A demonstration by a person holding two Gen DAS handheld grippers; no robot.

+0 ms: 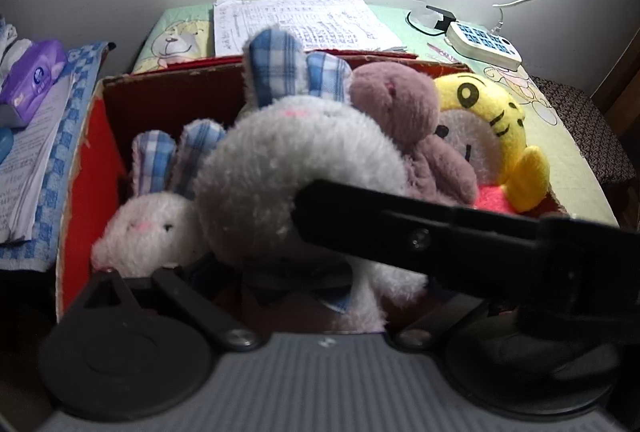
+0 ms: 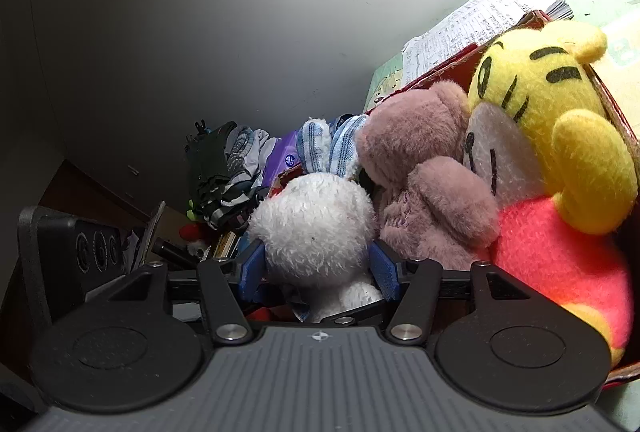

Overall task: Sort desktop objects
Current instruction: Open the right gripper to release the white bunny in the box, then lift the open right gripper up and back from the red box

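Observation:
A red cardboard box (image 1: 88,136) holds several plush toys. A large white rabbit (image 1: 296,168) with blue plaid ears sits in its middle. A small white rabbit (image 1: 144,224) lies at its left, a mauve bear (image 1: 400,104) and a yellow tiger (image 1: 496,120) at its right. My left gripper (image 1: 300,284) hovers over the box, open wide, its fingertips out of sight. In the right wrist view the blue pads (image 2: 254,268) of my right gripper (image 2: 320,268) flank the rabbit's (image 2: 316,228) head, fur brushing them without squeezing. That gripper's black arm (image 1: 420,236) crosses the left wrist view.
Behind the box lie printed papers (image 1: 296,24) on a green cartoon table cover (image 1: 576,160). A white power strip (image 1: 484,44) with a cable sits at the back right. A purple tissue pack (image 1: 36,72) and a booklet (image 1: 28,160) rest on a blue checked cloth at the left.

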